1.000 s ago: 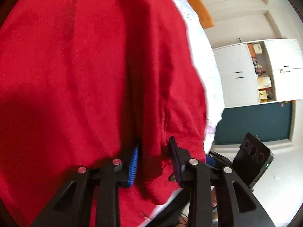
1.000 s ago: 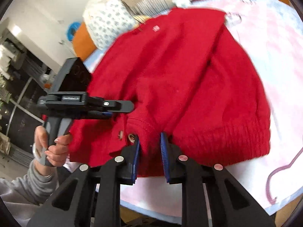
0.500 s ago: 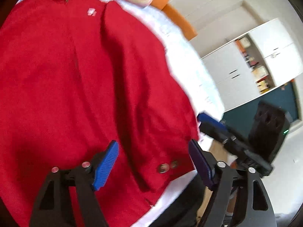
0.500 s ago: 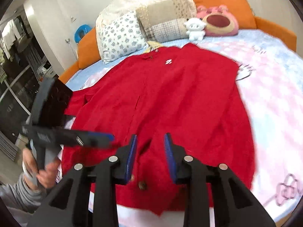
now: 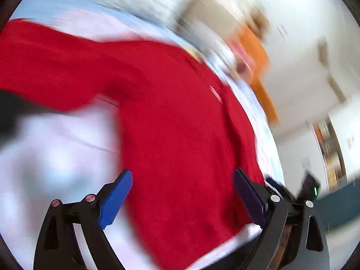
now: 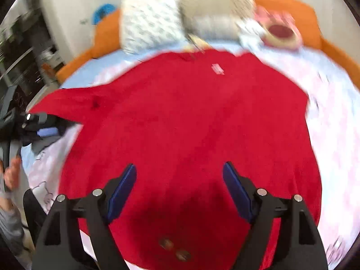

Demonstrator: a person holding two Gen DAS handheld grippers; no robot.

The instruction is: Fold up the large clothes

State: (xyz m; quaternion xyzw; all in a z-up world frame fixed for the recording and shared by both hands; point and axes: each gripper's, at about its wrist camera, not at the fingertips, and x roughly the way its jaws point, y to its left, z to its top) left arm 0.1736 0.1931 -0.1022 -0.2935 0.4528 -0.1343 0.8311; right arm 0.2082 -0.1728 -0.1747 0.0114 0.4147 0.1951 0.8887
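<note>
Jaws on both sides have just been opening and they're wide apart now, nothing between the pads on either one. A second ago my left gripper (image 5: 181, 199) and right gripper (image 6: 178, 190) were each pinched on the bottom edge of the red cardigan (image 6: 191, 123); now the cloth is let go and both sit up above it, looking down. So I'd say that bit of the fold is set down and I'm free to go for the next grab.

The cardigan lies flat on the pink and blue bedsheet (image 6: 333, 103). Its long axis runs from me toward the pillows (image 6: 153, 24): collar and the little white label (image 6: 217, 69) at the far end, hem with the two buttons (image 6: 174, 248) right under my right gripper. One sleeve (image 6: 67, 105) sticks out sideways to the left, toward my left gripper, so my guess is that's the next piece to bring in. The left view is really smeared with motion, can't read much detail there.
</note>
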